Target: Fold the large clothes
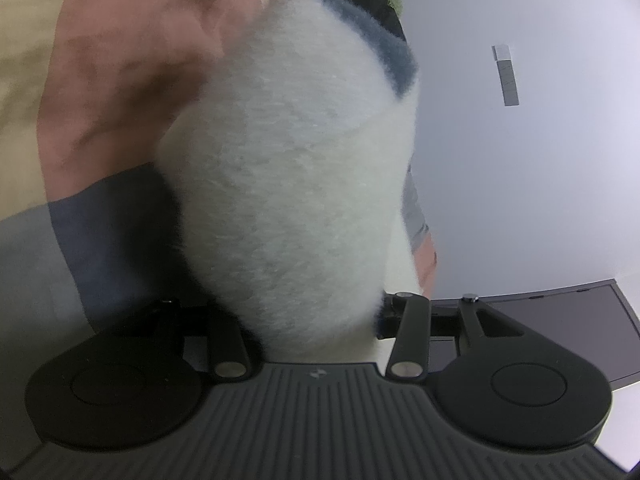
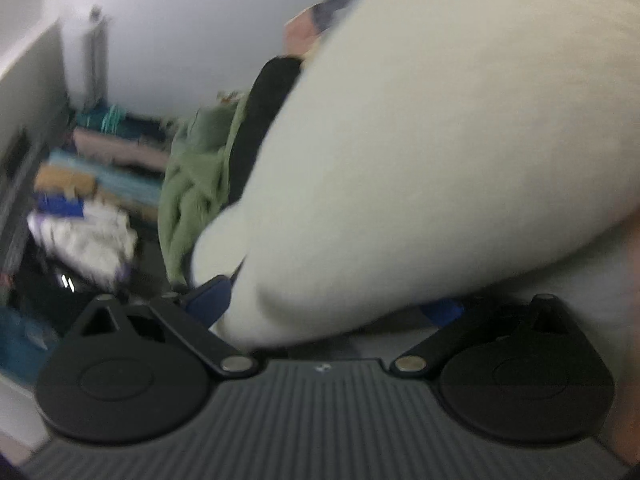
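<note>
A fluffy white garment with a blue-grey band (image 1: 288,168) fills the middle of the left wrist view, hanging in front of the camera. My left gripper (image 1: 316,320) is shut on its lower edge; the fingertips are buried in the fleece. In the right wrist view the same white garment (image 2: 420,160) bulges across the frame. My right gripper (image 2: 324,312) is shut on a fold of it, and a blue fingertip (image 2: 208,300) shows at the left. A pink-and-navy garment (image 1: 120,100) lies behind on the left.
A green garment (image 2: 192,184) and a black one (image 2: 264,112) hang beside the white one. Stacked folded clothes (image 2: 92,176) sit at the far left by a white wall (image 2: 180,20). A dark screen edge (image 1: 560,320) shows at the lower right.
</note>
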### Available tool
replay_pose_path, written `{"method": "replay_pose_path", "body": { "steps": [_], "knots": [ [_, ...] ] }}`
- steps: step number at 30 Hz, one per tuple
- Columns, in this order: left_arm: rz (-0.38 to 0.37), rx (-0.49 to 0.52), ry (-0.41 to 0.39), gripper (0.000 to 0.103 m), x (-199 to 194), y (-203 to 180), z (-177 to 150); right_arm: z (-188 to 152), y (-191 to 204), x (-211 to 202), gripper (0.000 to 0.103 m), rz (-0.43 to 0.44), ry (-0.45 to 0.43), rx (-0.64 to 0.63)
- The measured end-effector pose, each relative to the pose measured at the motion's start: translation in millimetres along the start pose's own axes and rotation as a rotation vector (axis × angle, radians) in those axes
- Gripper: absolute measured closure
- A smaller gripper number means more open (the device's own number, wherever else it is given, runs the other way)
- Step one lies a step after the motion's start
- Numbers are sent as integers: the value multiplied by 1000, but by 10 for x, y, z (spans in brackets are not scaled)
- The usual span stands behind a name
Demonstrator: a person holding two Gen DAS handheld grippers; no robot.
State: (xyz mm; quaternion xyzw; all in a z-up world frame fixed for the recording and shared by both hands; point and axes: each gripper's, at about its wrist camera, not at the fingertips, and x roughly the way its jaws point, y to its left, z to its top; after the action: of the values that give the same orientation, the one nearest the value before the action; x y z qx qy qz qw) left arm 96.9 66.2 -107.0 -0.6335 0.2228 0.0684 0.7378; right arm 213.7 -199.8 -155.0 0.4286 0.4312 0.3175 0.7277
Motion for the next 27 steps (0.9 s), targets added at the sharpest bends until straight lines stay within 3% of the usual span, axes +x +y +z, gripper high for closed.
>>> {"method": "replay_pose_path", "body": {
  "steps": [11,13,19,21,23,27],
  "knots": [
    [-25,-8,2,53,-23,16,34,162,-422,-655,4,-84,-299,285],
    [-16,1,9,53,-8,4,59,192,-442,-737,4,-130,-345,286],
    [-13,30,22,52,57,-6,100,260,-521,-752,2,-112,-366,331],
    [-21,47,32,52,78,-12,125,267,-523,-760,8,-144,-341,284],
    [-24,72,35,52,80,-32,138,281,-467,-745,24,-192,-329,226],
    [-31,104,24,53,42,-73,133,277,-439,-858,45,-215,-331,193]
  ]
}}
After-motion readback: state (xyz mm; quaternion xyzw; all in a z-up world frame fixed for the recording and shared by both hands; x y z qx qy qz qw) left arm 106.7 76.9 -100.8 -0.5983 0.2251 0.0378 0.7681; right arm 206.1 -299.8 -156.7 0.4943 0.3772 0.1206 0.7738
